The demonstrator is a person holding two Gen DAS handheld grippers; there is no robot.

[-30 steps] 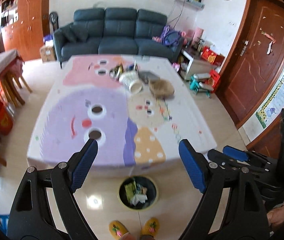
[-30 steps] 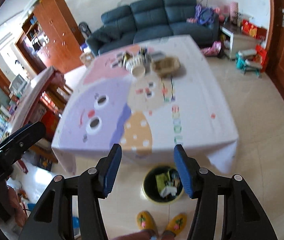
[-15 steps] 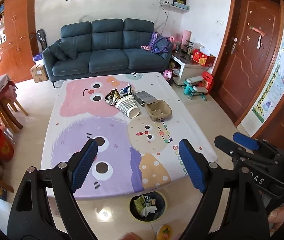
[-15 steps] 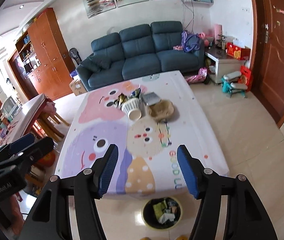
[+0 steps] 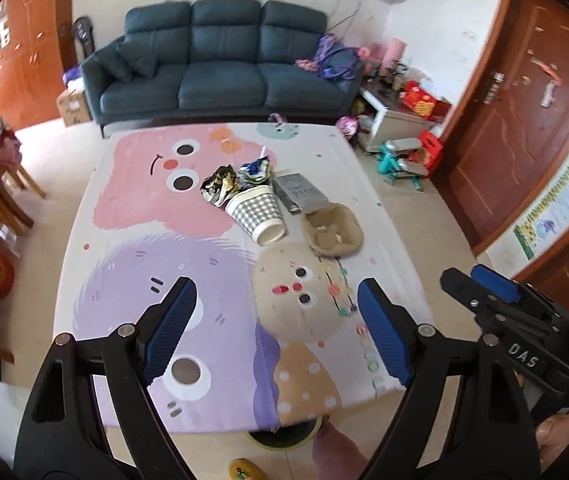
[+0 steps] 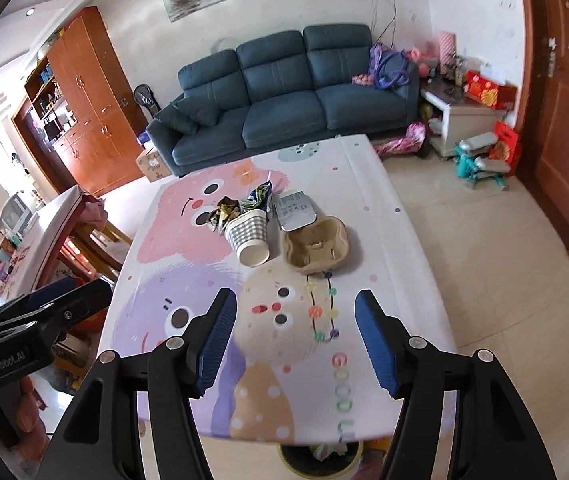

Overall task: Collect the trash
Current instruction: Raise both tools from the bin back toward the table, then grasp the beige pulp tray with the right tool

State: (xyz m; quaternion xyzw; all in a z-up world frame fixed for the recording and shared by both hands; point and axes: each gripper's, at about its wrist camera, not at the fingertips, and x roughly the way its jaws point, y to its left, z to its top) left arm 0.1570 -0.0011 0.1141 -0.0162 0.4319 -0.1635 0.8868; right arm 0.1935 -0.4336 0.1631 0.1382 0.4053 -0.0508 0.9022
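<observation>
Our left gripper (image 5: 272, 320) and right gripper (image 6: 296, 338) are both wide open and hold nothing. The trash sits far off on the table (image 6: 400, 264): a checked paper cup (image 6: 248, 236) on its side, a cardboard cup tray (image 6: 316, 246), crumpled wrappers (image 6: 226, 210). The bin (image 6: 316, 462) peeks out below the table's edge.

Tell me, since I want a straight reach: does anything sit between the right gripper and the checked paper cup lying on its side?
Nothing visible does. Between the open right gripper and the grey-and-white checked paper cup lies only bare cartoon-print tablecloth. The brown pulp cup tray sits beside the cup, off that line.
</observation>
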